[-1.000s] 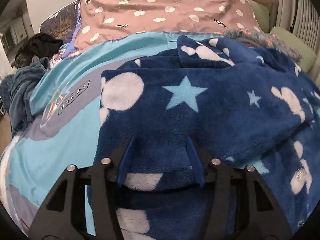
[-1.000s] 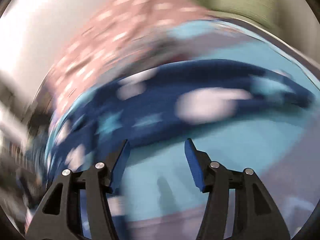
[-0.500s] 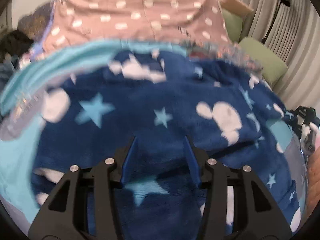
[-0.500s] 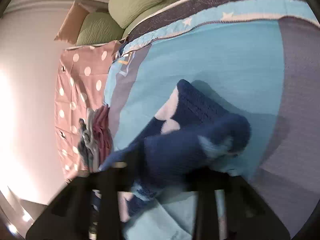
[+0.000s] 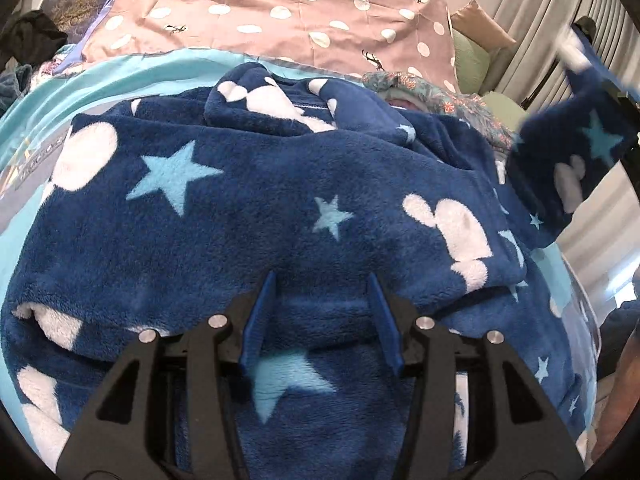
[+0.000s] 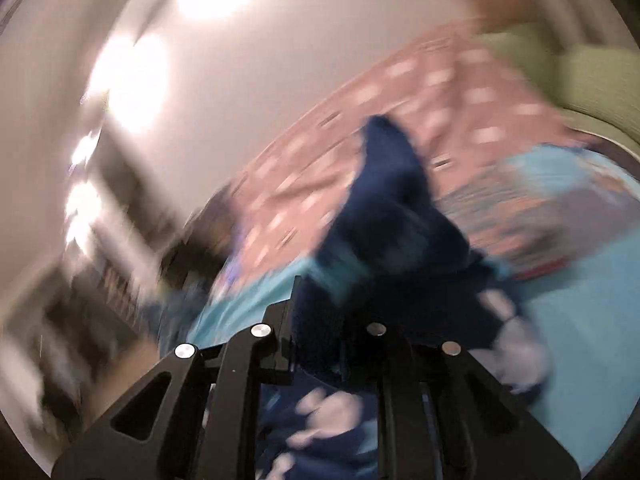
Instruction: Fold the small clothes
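Robe [image 5: 248,216] spread on sheet [image 5: 120,80], on bed. Left tool [image 5: 322,296] above robe's near part, jaws apart. Dotted cover [image 5: 280,12] behind robe. Pillows [image 5: 472,56] far right. Clothes heap [image 5: 24,40] far left. Robe's right part raised, pinched in right tool [image 6: 320,320].

The navy robe [image 5: 256,216] is thick, fuzzy fleece, matt and deep-piled. Beneath it the turquoise bedsheet [image 5: 120,80] is smooth woven cloth. Behind the robe, the pink dotted blanket [image 5: 280,12] is thin, flat cotton. The left gripper [image 5: 322,312] is matt black plastic with shiny metal screws.
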`<move>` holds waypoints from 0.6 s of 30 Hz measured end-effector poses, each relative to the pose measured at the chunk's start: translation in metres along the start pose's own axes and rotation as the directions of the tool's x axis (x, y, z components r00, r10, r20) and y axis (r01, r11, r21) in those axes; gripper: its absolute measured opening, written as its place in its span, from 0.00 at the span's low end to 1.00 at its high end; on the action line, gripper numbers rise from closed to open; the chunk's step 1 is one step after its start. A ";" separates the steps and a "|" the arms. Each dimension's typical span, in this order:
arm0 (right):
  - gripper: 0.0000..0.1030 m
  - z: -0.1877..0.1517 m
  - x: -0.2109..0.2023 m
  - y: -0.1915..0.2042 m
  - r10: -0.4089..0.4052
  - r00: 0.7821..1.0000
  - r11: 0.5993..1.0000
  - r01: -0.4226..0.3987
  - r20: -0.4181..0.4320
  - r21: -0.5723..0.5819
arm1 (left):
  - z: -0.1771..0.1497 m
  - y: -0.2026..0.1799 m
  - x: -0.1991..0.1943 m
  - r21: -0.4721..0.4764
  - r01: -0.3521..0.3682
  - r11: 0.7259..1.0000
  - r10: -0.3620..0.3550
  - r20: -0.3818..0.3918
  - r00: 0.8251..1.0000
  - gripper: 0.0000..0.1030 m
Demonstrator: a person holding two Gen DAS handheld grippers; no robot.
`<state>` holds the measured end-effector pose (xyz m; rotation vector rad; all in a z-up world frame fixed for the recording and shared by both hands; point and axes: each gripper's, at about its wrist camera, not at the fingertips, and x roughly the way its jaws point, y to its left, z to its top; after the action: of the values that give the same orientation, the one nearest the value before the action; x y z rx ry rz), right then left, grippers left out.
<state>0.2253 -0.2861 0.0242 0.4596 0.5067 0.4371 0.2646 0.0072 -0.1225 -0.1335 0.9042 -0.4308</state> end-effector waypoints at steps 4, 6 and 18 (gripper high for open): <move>0.17 -0.063 0.075 0.032 -0.076 0.965 0.983 0.031 -0.251 -0.180 | -0.001 0.009 -0.004 -0.043 0.061 0.997 -0.060 0.019 0.998 0.47; 0.17 -0.083 0.088 0.026 -0.113 0.941 0.983 0.058 -0.319 -0.177 | -0.003 0.016 -0.008 -0.070 0.104 0.992 -0.102 0.031 0.994 0.47; 0.20 -0.112 0.074 0.029 -0.173 0.928 0.967 0.096 -0.329 -0.237 | 0.005 0.008 -0.031 -0.194 0.417 0.888 -0.416 0.047 0.908 0.64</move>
<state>0.2142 -0.1910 -0.0747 0.1320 0.8188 0.4370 0.2542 0.0269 -0.0996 -0.5218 0.9137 -0.7383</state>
